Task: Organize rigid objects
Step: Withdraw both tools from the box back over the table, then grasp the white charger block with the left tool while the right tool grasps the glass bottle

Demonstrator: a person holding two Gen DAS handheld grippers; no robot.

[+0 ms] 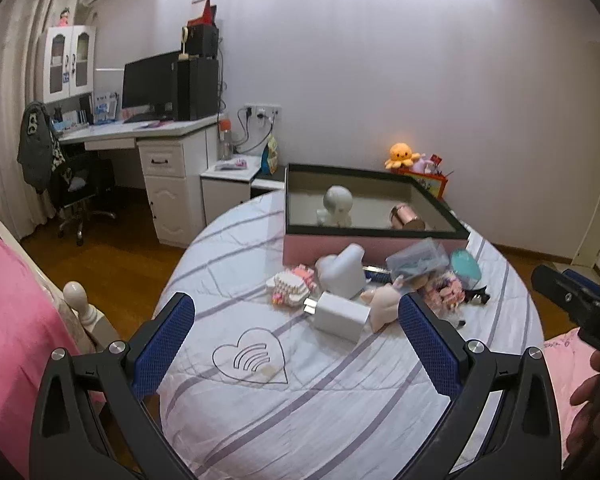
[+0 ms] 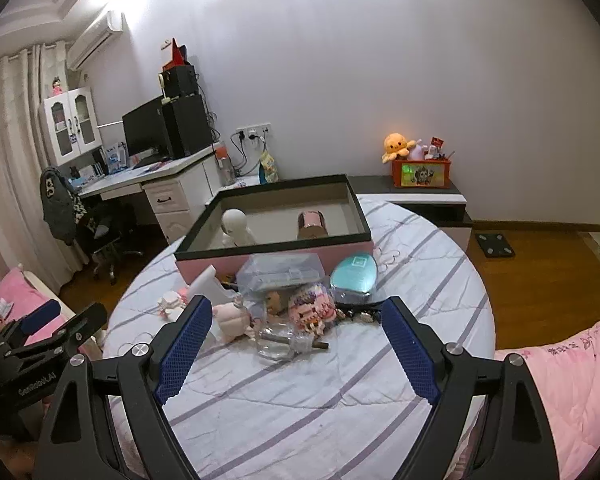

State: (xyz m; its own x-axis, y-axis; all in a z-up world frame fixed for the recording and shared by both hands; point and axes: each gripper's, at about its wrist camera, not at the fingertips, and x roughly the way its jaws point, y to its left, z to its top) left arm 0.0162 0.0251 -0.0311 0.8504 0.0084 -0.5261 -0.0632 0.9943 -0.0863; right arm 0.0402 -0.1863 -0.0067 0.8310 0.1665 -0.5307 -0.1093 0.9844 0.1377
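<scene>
I see the jumble of small rigid toys (image 2: 284,304) heaped against the pink black-rimmed box (image 2: 276,216) on the striped round bed (image 2: 340,400), both tongs (image 1: 296,340) (image 2: 296,344) spread and empty, wooden floor (image 2: 540,280) beyond.

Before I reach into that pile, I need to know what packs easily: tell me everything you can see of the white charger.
The charger is a white, smooth plastic-looking block with rounded corners. It lies flat on the striped bedspread, at the near left edge of the toy pile. A metallic plug part shows at its left end. A pale pink figure lies against its right side and a white heart-shaped piece sits just behind it. Nothing grips it: the left hand-held gripper stands open, short of it.
</scene>
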